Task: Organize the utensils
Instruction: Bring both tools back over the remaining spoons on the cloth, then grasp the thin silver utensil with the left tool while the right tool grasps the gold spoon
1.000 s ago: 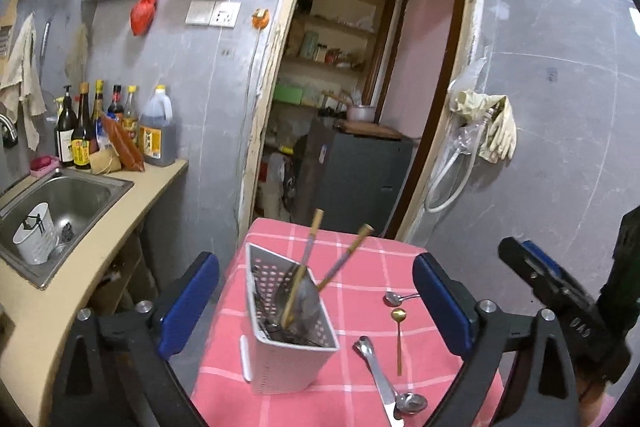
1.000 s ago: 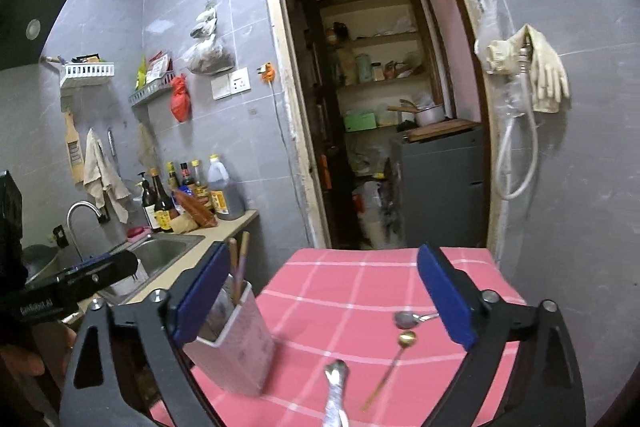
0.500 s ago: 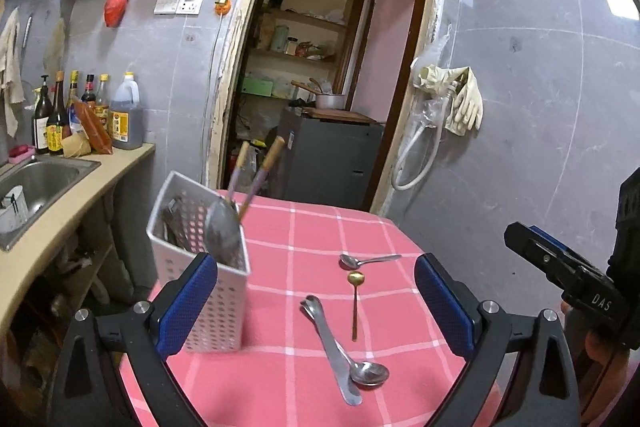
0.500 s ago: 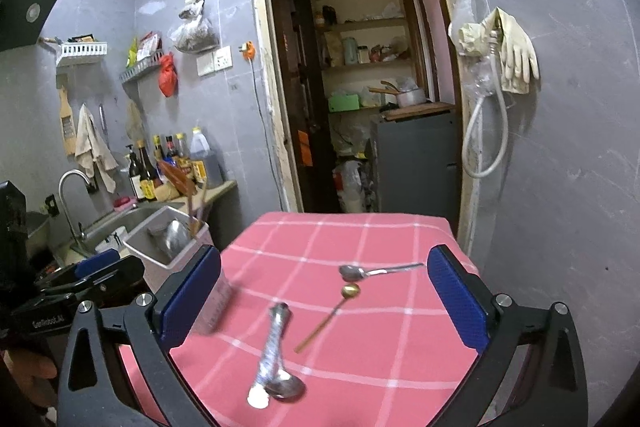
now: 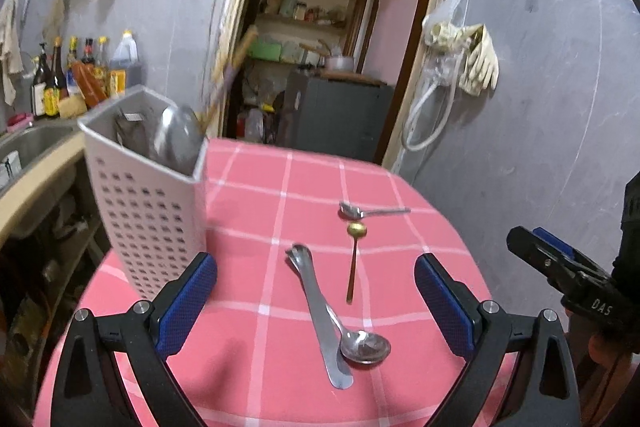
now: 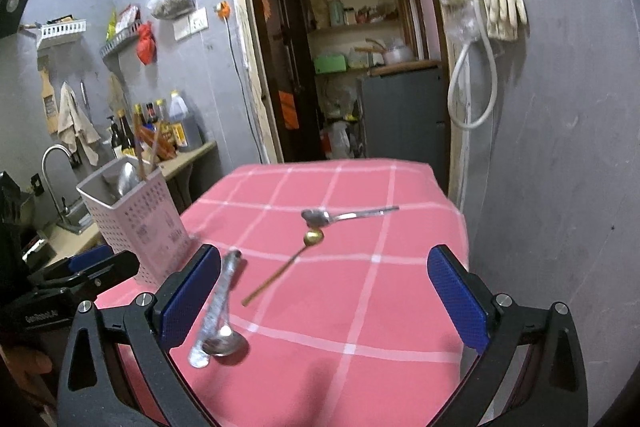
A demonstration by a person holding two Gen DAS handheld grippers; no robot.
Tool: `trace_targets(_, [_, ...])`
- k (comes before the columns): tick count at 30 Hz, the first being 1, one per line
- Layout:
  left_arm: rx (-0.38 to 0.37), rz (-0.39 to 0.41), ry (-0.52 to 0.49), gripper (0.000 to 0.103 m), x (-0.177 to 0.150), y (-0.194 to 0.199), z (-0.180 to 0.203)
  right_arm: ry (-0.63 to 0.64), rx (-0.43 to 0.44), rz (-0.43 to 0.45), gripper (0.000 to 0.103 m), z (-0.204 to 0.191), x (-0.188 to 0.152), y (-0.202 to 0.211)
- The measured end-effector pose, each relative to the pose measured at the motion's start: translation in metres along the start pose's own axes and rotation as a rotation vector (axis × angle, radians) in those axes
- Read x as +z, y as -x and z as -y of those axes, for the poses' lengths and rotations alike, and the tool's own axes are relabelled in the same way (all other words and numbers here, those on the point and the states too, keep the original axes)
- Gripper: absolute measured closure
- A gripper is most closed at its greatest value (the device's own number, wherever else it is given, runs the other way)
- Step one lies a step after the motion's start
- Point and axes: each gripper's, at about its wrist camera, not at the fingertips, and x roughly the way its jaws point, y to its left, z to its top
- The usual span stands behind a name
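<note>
Left gripper (image 5: 316,303): your blue pads stand wide apart with nothing between them but tablecloth and cutlery lying below; neither pad touches anything.
Right gripper (image 6: 324,295): your pads are spread as wide as they go, empty, hanging over the near part of the table.
Large spoon (image 5: 362,345): in your left view it lies between the pads, bowl at about 5 o'clock from the middle of the picture, handle running up toward 12.
Flat steel utensil (image 5: 326,331): it lies under and alongside the large spoon, their far ends together; what kind of tool it is you cannot tell.
Gold spoon (image 5: 354,259): just beyond the pair, at 1 o'clock from them, bowl at the far end, thin handle pointing back toward you.
Small steel spoon (image 5: 362,212): farthest out, crosswise, its bowl nearly touching the gold bowl, handle toward 3 o'clock.
Caddy (image 5: 150,211): the white perforated holder stands upright at 9 o'clock, just behind your left-hand pad, with a ladle (image 5: 176,143) and wooden-handled sticks (image 5: 232,75) in it.
Table (image 5: 256,195): pink checked cloth under everything.
Counter (image 6: 188,153): at 10 o'clock in your right view, with bottles (image 6: 176,125) and a sink tap (image 6: 54,163).
Gloves (image 6: 502,3): hanging on the wall at 2 o'clock, beside the doorway (image 6: 344,47).
</note>
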Motion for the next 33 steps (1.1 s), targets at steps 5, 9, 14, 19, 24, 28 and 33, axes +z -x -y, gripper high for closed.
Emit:
trace_targets(5, [-0.021,-0.093,0.045,0.004,-0.008,-0.028,-0.005,-0.013,0.022,-0.077,0.002,0.013,-0.012,-0.029])
trace_targets(9, [-0.021,-0.154,0.094,0.010,-0.013,-0.049,-0.009,-0.024,0.061,-0.141,0.002,0.022,-0.018,-0.054])
trace_targets(14, [-0.022,-0.206,0.130,0.024,-0.018,-0.072,-0.010,-0.028,0.111,-0.202,0.016,0.025,-0.021,-0.082])
trace_targets(19, [0.004,-0.245,0.155,0.038,-0.019,-0.094,-0.012,0.003,0.159,-0.255,0.036,0.020,-0.020,-0.111])
trace_targets(24, [0.037,-0.285,0.210,0.049,-0.020,-0.119,-0.020,0.012,0.209,-0.307,0.047,0.014,-0.015,-0.143])
trace_targets(28, [0.030,-0.302,0.254,0.055,-0.019,-0.133,-0.027,0.020,0.241,-0.340,0.052,0.009,-0.010,-0.168])
trace_targets(33, [0.040,-0.320,0.228,0.063,-0.014,-0.146,-0.022,0.042,0.243,-0.384,0.060,0.002,-0.003,-0.196])
